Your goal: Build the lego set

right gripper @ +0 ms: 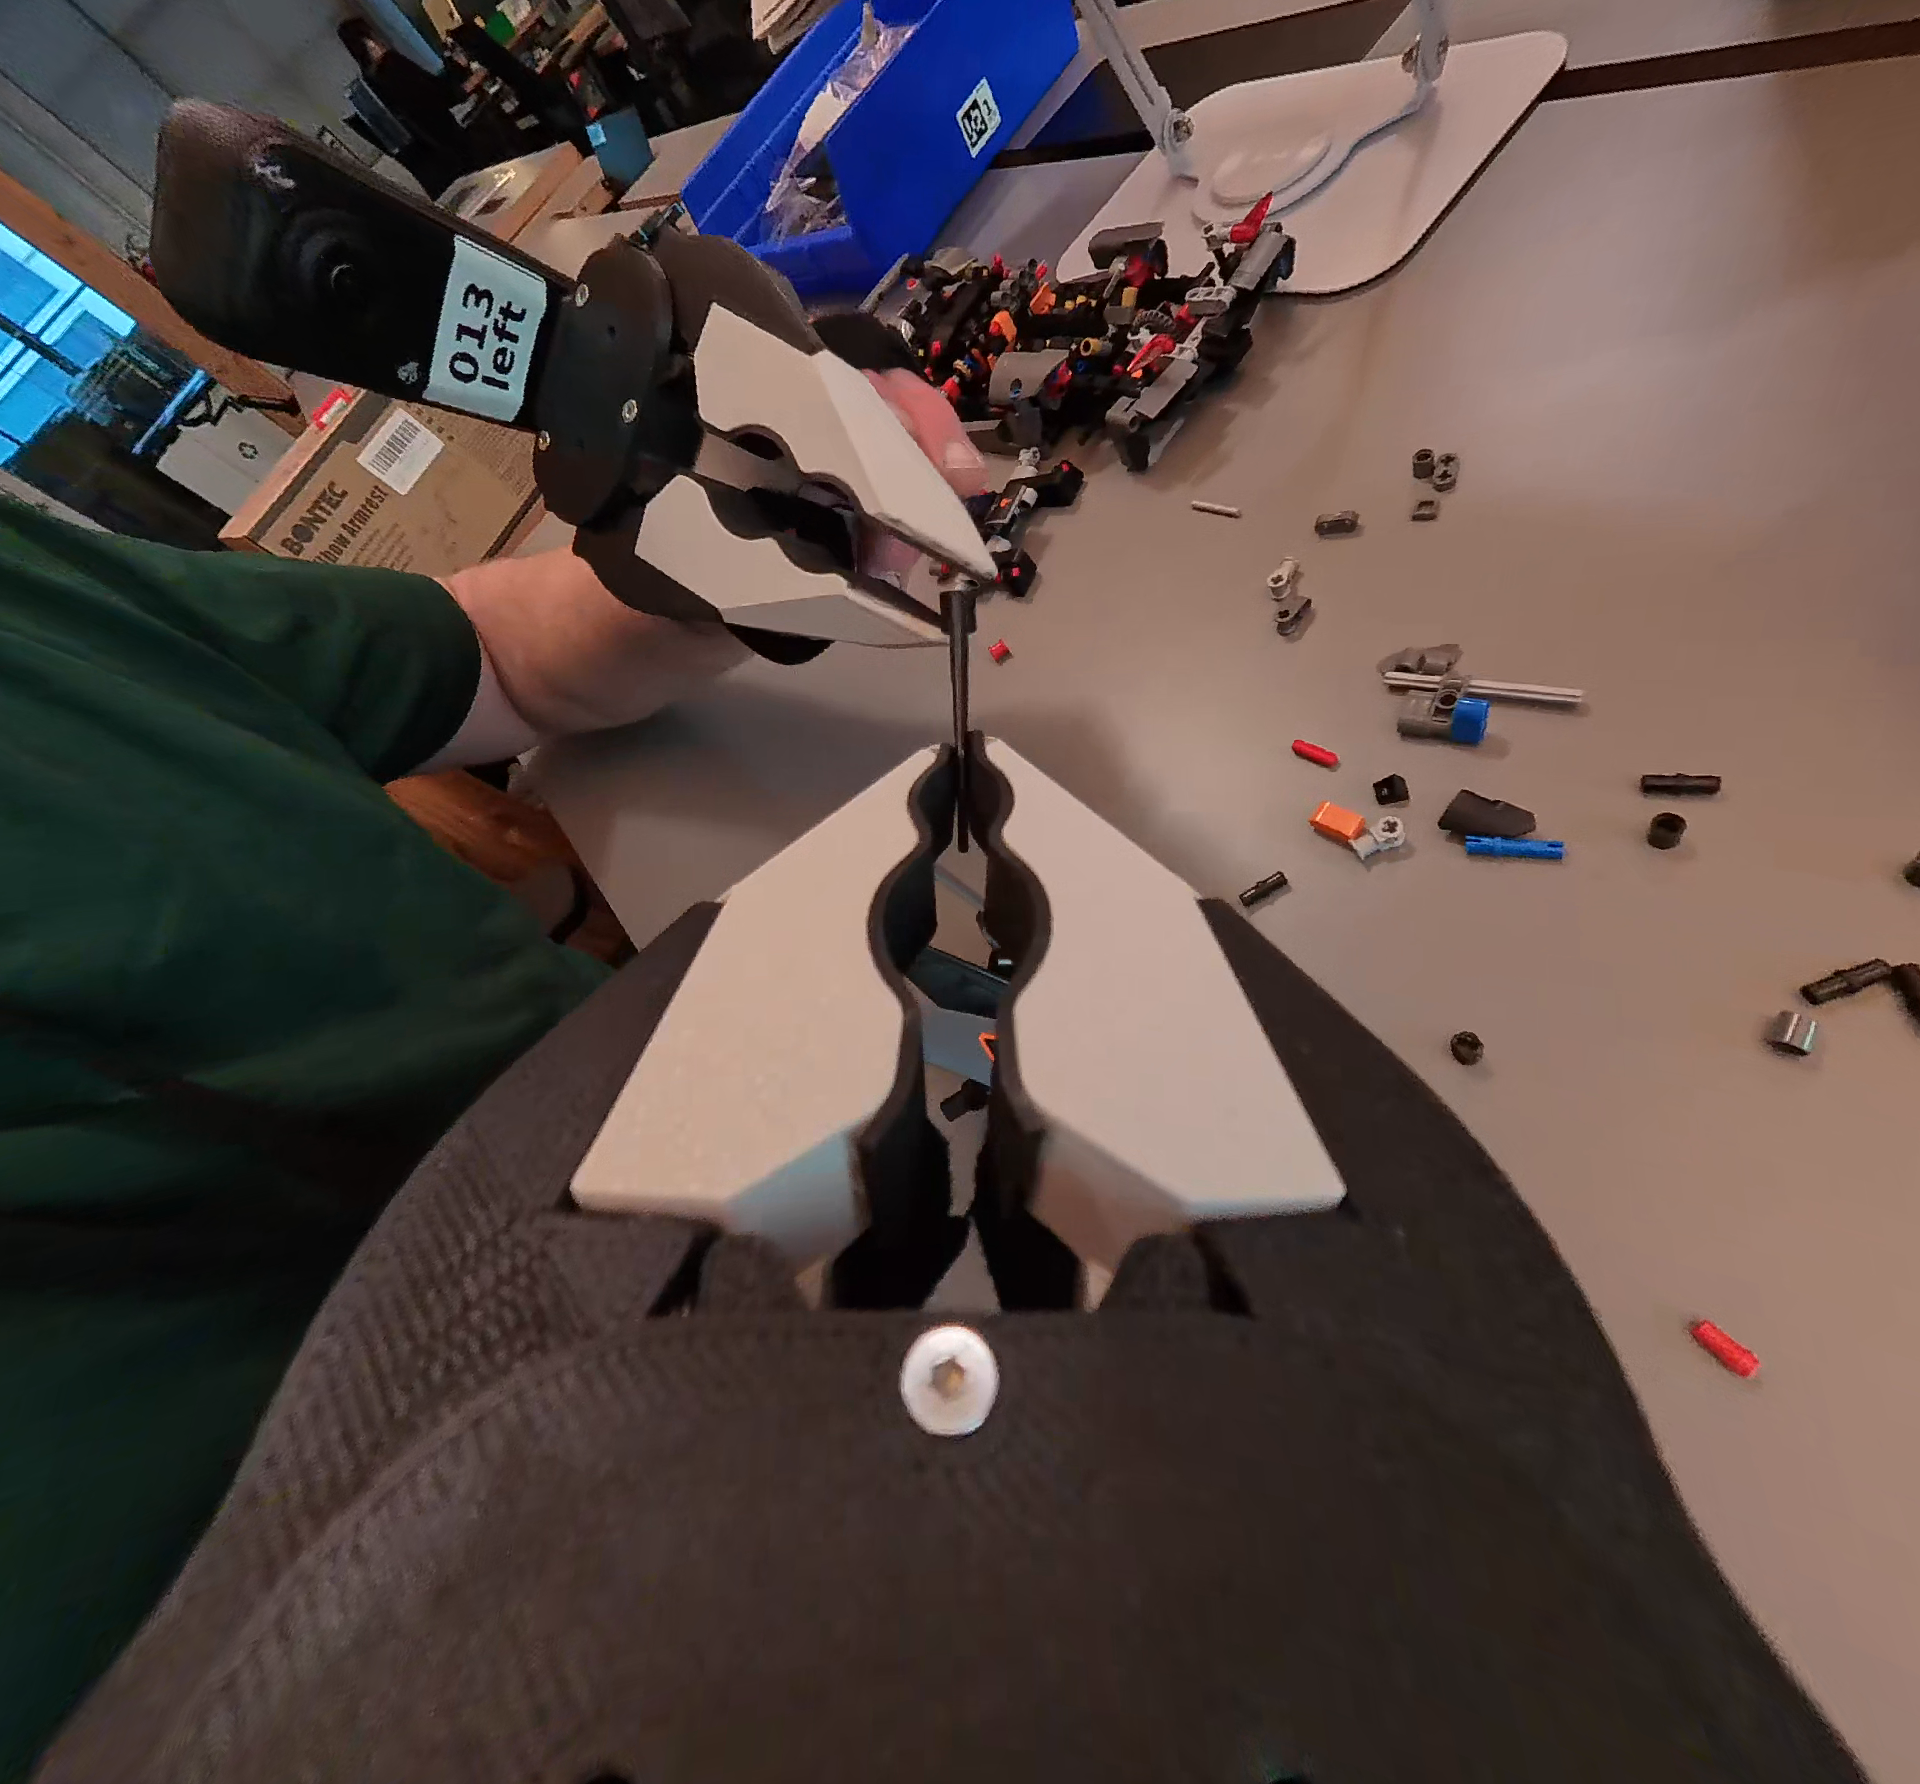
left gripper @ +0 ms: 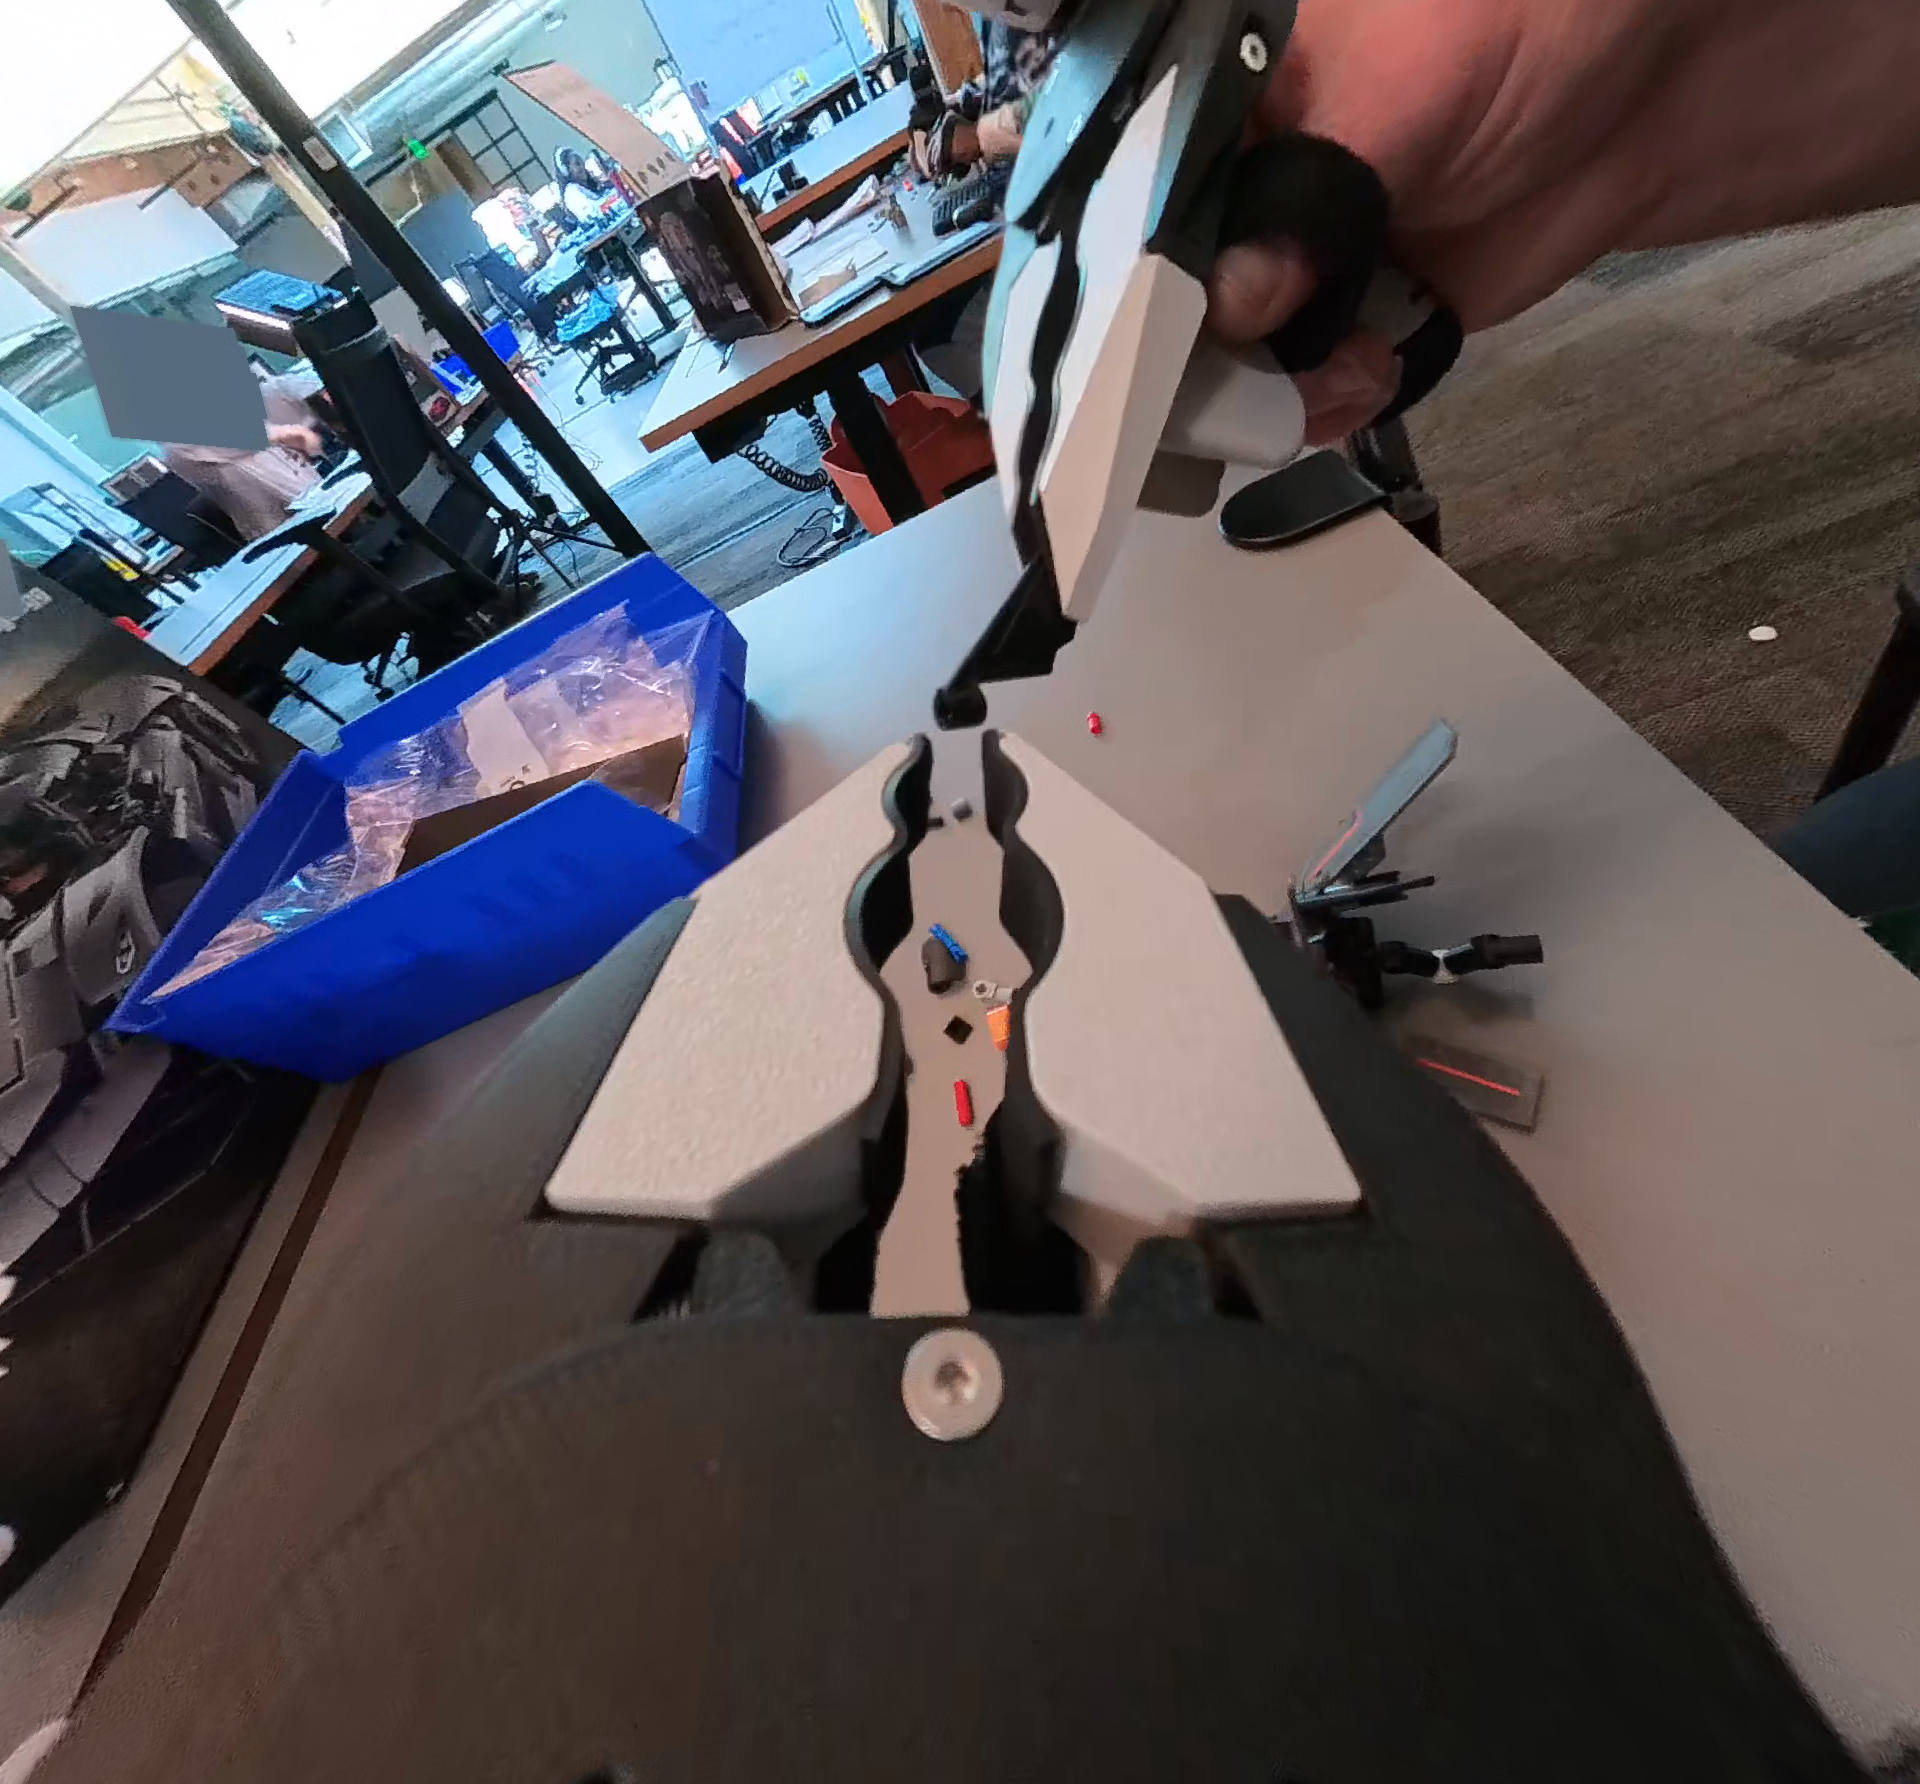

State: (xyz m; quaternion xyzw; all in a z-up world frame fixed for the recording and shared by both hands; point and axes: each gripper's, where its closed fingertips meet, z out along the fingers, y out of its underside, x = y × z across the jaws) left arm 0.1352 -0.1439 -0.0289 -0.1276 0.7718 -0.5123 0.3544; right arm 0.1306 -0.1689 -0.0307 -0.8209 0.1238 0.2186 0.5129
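Observation:
My right gripper (right gripper: 961,773) is shut on a thin black axle (right gripper: 958,695) that sticks out past its tips. In the left wrist view the right gripper (left gripper: 1023,628) comes down from the top, and the axle's thick black end (left gripper: 961,700) hangs just above the table. My left gripper (left gripper: 956,747) sits right behind that end with its tips apart and nothing between them. In the right wrist view the left gripper (right gripper: 961,586) has its tips at the axle's far end. A pile of Lego parts (right gripper: 1091,332) lies farther back on the grey table (right gripper: 1558,1163).
A blue bin (left gripper: 436,882) with clear bags stands left, also in the right wrist view (right gripper: 894,103). Loose pieces lie scattered: a red pin (left gripper: 1092,722), a blue pin (right gripper: 1512,848), an orange piece (right gripper: 1337,820). A small black assembly (left gripper: 1371,913) sits right. A white stand base (right gripper: 1351,134) is at the back. Only a small space, under 4 cm, lies between the two pairs of fingers.

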